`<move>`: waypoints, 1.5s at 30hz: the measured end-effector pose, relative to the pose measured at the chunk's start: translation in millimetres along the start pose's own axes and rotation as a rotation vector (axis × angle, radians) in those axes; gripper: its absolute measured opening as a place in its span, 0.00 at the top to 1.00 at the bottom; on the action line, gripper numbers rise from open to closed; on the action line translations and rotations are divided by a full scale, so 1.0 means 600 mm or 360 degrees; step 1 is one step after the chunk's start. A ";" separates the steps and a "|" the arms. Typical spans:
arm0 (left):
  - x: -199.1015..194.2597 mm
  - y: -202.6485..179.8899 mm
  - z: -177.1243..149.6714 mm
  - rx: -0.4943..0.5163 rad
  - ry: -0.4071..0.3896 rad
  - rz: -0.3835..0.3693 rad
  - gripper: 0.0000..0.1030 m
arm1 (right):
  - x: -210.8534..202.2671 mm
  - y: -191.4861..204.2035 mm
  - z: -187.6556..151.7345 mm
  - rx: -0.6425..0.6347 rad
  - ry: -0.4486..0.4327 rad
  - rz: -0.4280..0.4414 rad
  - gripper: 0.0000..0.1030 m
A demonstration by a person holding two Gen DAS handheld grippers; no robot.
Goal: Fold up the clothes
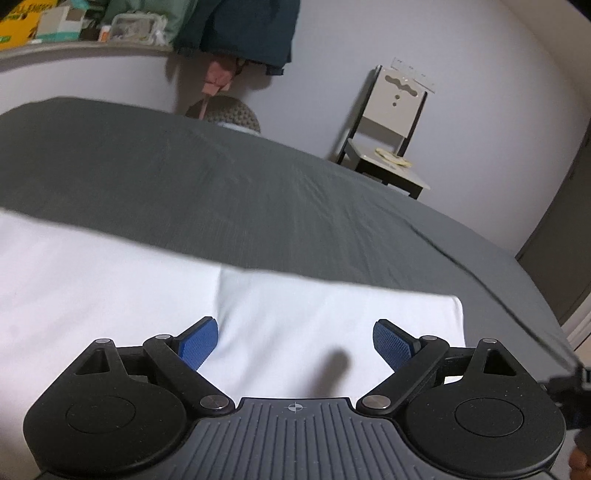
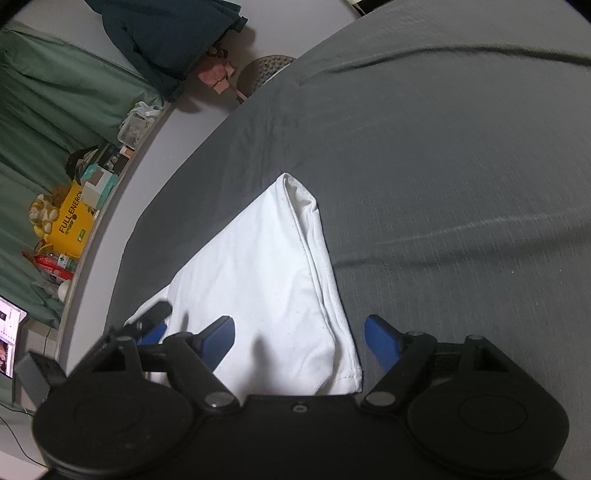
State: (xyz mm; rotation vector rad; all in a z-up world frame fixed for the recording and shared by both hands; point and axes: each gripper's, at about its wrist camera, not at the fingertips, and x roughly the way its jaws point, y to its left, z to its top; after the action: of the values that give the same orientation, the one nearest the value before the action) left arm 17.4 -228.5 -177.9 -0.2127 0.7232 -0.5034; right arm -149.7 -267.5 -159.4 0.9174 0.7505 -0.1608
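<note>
A white garment [image 1: 147,280] lies folded flat on the dark grey bed sheet [image 1: 221,184]. My left gripper [image 1: 295,341] hovers over its near part, blue pads wide apart, open and holding nothing. In the right wrist view the same white garment [image 2: 266,266] shows as a narrow folded strip with a stitched hem along its right side. My right gripper [image 2: 299,339] is open above its near end, the left pad over the cloth and the right pad over the sheet. The left gripper's fingertips [image 2: 155,325] show at the lower left, over the cloth's edge.
The grey bed sheet [image 2: 443,166] spreads wide to the right. A chair [image 1: 388,136] stands by the far wall. A dark jacket [image 1: 240,29] hangs above a ledge cluttered with boxes [image 2: 74,218]. Green curtains [image 2: 44,110] hang at the left.
</note>
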 end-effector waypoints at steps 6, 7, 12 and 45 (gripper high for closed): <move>-0.001 -0.009 -0.025 0.0065 0.0023 0.0027 0.10 | 0.000 -0.004 0.000 0.0005 -0.0010 0.0019 0.24; -0.005 -0.009 -0.024 0.0045 0.0031 0.0026 0.10 | 0.000 -0.006 0.001 0.0015 -0.0012 0.0025 0.24; -0.028 -0.009 -0.035 -0.0012 0.0083 0.0033 0.10 | -0.001 -0.011 0.001 0.0040 -0.0019 0.0044 0.24; -0.229 -0.018 -0.093 0.0294 -0.0180 0.0266 0.10 | 0.006 -0.047 0.006 0.0212 0.0120 0.0142 0.85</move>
State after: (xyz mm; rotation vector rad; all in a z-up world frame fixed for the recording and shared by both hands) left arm -112.0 -168.6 -135.8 -0.0072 0.5746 -0.3926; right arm -157.3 -286.9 -179.1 1.0866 0.7736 -0.0988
